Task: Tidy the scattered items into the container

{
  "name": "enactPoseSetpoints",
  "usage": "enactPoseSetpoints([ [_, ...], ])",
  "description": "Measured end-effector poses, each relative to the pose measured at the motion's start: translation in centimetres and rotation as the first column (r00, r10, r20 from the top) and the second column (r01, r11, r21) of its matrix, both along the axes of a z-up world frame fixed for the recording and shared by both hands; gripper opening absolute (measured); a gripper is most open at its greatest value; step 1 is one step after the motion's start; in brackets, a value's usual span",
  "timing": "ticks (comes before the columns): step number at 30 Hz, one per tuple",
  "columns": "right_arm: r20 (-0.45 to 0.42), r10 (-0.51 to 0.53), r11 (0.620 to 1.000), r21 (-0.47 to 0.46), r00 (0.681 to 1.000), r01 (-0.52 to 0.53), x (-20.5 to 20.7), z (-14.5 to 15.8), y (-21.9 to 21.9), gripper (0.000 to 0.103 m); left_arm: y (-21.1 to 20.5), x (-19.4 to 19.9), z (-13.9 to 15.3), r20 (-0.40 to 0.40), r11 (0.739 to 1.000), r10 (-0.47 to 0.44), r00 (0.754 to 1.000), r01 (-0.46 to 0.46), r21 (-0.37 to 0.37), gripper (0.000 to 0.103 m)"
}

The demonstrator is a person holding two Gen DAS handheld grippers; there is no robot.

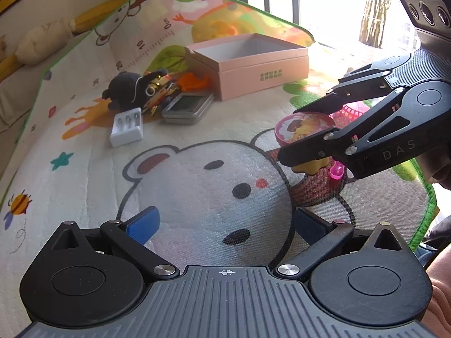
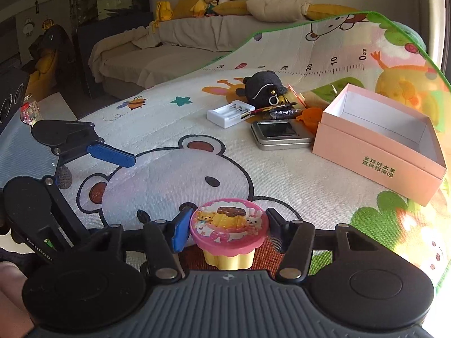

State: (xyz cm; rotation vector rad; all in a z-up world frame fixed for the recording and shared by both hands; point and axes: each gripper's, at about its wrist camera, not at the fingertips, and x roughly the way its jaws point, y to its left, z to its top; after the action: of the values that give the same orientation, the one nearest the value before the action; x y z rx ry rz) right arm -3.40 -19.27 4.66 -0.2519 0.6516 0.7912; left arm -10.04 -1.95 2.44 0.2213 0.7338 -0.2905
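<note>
The right gripper has its jaws around a toy pudding cup at the lower centre of the right wrist view; the blue pad touches the pink scalloped lid, while contact on the other side cannot be told. The cup is glossy plastic, with a yellow fluted body and a cartoon-printed top. The left gripper holds its jaws wide over the printed bear, with nothing between them. Both work above a soft, cartoon-patterned play mat with a green edge. At the right of the right wrist view stands the open pink cardboard box, rectangular with a white inside. Beside it lie a flat metal tin, a white plastic battery charger and a black plush toy. A sofa with cushions fills the upper frame.
</note>
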Motion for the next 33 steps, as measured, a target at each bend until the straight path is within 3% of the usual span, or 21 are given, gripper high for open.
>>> enactPoseSetpoints([
  [3,0.022,0.012,0.999,0.043,1.0,-0.013,0.4,-0.3,0.8,0.056,-0.3,-0.1,0.0,0.005,1.0,-0.018,1.0,0.018,-0.002,0.103],
  [8,0.007,-0.005,1.0,0.018,1.0,0.005,-0.1,-1.2,0.8,0.058,-0.8,-0.5,-0.2,0.008,0.998,-0.056,0.998,0.056,-0.007,0.103],
  [11,0.05,-0.064,0.997,0.042,0.997,0.062,-1.8,0.0,-2.3,0.07,-1.1,-0.3,-0.5,0.004,0.998,-0.062,0.998,0.062,-0.016,0.103],
  [14,0.045,-0.161,0.985,0.066,0.986,0.158,-3.2,0.7,-6.8,0.07,-1.6,0.2,-0.6,0.001,0.997,-0.073,0.997,0.073,-0.026,0.103],
  [21,-0.202,-0.289,0.944,0.103,0.936,0.314,-1.6,-1.2,-13.6,0.07,-3.2,0.9,-0.3,0.02,0.994,-0.096,0.995,0.097,-0.045,0.103],
  [23,-0.182,-0.312,0.939,0.088,0.932,0.332,-0.4,-1.7,-13.3,0.07,-3.4,0.6,-0.1,0.027,0.994,-0.103,0.994,0.104,-0.04,0.103],
  [30,0.027,-0.423,0.906,0.033,0.906,0.422,4.2,-2.0,-10.5,0.07,-2.6,0.5,-0.1,0.02,0.998,-0.056,0.998,0.057,-0.029,0.103],
  [33,0.032,-0.442,0.896,0.063,0.896,0.439,3.4,-1.0,-10.6,0.071,-2.1,0.6,-0.1,0.013,0.998,-0.044,0.999,0.044,-0.044,0.103],
])
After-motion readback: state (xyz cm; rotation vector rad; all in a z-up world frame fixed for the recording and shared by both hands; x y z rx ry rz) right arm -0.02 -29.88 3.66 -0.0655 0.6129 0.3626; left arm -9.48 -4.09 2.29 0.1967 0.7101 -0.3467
